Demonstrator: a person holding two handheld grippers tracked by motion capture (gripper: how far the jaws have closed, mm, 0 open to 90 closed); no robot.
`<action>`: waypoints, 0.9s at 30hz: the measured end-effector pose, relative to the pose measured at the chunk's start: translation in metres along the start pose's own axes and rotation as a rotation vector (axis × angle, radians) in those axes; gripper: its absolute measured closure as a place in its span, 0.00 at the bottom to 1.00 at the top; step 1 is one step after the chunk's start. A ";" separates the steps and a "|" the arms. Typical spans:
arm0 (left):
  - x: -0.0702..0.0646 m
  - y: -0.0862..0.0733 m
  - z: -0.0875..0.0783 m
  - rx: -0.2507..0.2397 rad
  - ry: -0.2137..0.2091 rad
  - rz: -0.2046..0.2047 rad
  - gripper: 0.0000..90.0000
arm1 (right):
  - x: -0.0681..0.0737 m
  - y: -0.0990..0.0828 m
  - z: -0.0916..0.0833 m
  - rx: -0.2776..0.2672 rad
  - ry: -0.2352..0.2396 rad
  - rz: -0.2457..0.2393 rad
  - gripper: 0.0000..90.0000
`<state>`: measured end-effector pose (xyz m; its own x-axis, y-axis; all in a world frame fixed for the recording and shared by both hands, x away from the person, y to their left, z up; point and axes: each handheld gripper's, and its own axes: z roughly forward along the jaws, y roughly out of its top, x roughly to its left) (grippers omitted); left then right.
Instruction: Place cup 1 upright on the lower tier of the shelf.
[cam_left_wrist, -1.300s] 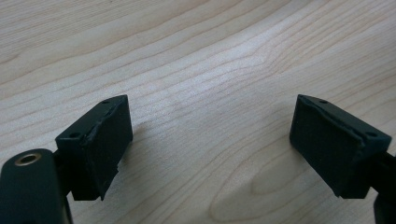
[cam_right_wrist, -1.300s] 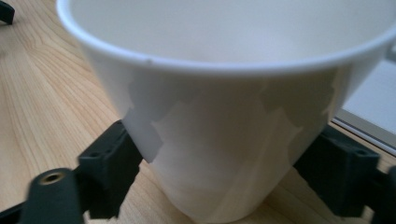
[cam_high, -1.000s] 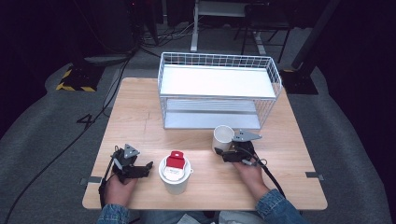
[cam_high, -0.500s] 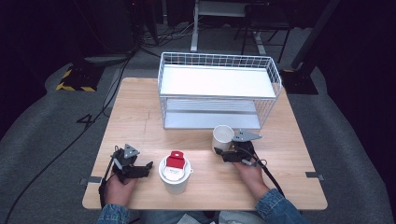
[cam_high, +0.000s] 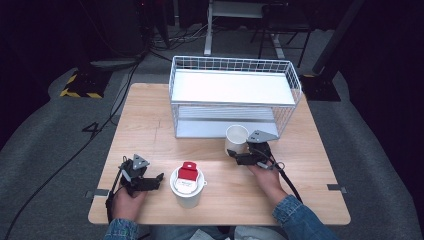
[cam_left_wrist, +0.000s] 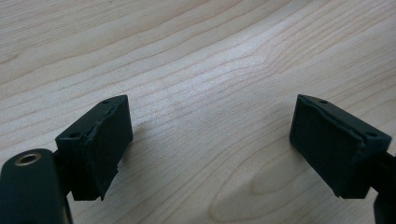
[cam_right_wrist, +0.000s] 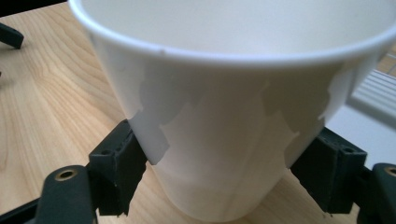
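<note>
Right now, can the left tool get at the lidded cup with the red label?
Probably yes. The left tool is open, holds nothing and sits just beside the lidded cup, with bare table between. The right tool is busy, shut on the white cup.

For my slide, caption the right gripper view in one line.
Right gripper shut on a white paper cup standing upright on the wooden table.

Matt wood-grain table (cam_high: 150, 120), white wire rack (cam_high: 235, 95), smooth paper cup (cam_right_wrist: 233, 116)
</note>
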<state>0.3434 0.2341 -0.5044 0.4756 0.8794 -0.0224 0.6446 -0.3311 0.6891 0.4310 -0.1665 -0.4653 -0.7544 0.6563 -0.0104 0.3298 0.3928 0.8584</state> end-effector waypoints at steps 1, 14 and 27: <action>0.000 0.000 0.000 0.000 0.000 0.000 0.15 | 0.000 0.000 0.000 0.000 0.000 0.000 0.26; 0.000 0.000 0.000 0.000 0.000 -0.001 0.15 | -0.012 0.025 0.010 -0.012 -0.032 0.011 0.26; 0.000 0.000 0.000 0.000 0.001 -0.001 0.15 | -0.026 0.036 0.028 -0.018 -0.088 0.057 0.26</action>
<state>0.3435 0.2340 -0.5045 0.4747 0.8799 -0.0224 0.6450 -0.3304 0.6891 0.4783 -0.1521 -0.4485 -0.6820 0.7314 -0.0055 0.3598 0.3420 0.8681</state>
